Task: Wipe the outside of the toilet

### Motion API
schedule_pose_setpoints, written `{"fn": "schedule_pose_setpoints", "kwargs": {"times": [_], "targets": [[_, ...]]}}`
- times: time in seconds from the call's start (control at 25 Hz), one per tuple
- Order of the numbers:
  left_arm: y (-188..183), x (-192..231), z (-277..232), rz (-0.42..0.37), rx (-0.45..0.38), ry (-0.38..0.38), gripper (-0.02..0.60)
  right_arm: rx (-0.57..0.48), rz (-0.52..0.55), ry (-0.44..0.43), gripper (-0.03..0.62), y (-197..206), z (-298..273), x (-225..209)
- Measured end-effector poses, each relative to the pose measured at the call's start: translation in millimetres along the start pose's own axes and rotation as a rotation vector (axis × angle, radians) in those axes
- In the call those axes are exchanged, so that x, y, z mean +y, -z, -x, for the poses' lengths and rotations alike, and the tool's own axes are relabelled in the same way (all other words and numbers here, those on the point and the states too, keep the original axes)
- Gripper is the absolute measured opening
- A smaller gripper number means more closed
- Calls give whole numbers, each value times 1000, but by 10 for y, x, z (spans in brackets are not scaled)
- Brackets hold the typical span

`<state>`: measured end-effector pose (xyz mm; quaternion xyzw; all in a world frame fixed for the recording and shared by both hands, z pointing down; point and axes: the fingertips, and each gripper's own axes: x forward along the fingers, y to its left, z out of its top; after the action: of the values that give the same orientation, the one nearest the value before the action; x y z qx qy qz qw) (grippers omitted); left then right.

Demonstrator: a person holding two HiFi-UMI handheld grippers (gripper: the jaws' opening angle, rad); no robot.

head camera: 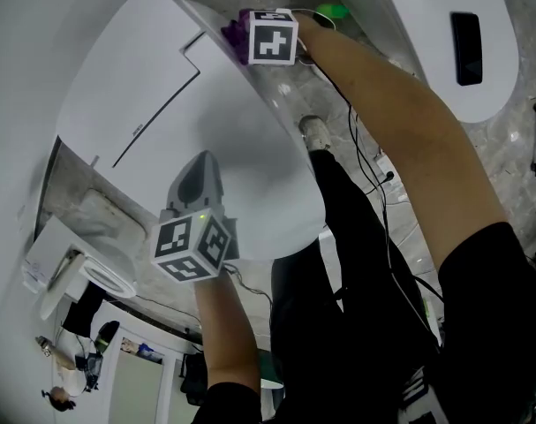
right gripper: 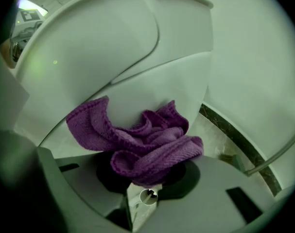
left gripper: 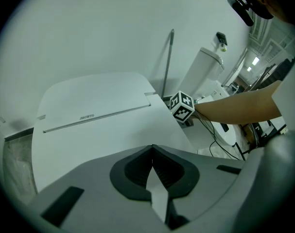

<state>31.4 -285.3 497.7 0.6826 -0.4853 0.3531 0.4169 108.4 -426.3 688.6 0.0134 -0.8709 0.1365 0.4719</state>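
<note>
While one gripper holds the cloth, the other waits.
Left gripper (head camera: 200,162), pinched closed on nothing, hangs at 6 o'clock over the toilet (head camera: 153,87); at 12 o'clock the right gripper (right gripper: 147,191) squeezes the purple cloth (right gripper: 142,140). Press flat, rub slowly.

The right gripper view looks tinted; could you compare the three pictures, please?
Right gripper view: greenish cast, fisheye bending, purple cloth sharp. Left gripper view: cool, even light, dark vignetted corners. Head view: soft shadow on the toilet lid beside the left gripper.
</note>
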Motion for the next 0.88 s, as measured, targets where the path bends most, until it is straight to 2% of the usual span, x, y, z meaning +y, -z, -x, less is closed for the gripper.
{"fn": "schedule_pose_setpoints", "kwargs": {"times": [0.4,0.8,0.88], "targets": [[310,-87,68,-50,23,44,9,15,-50,18,98,250,15,472],[650,-158,259,-129,16,98,9,40,-124,-44,97,555,-2,1169],[770,-178,280,-146,22,108,9,58,-113,-30,98,644,6,1294]]}}
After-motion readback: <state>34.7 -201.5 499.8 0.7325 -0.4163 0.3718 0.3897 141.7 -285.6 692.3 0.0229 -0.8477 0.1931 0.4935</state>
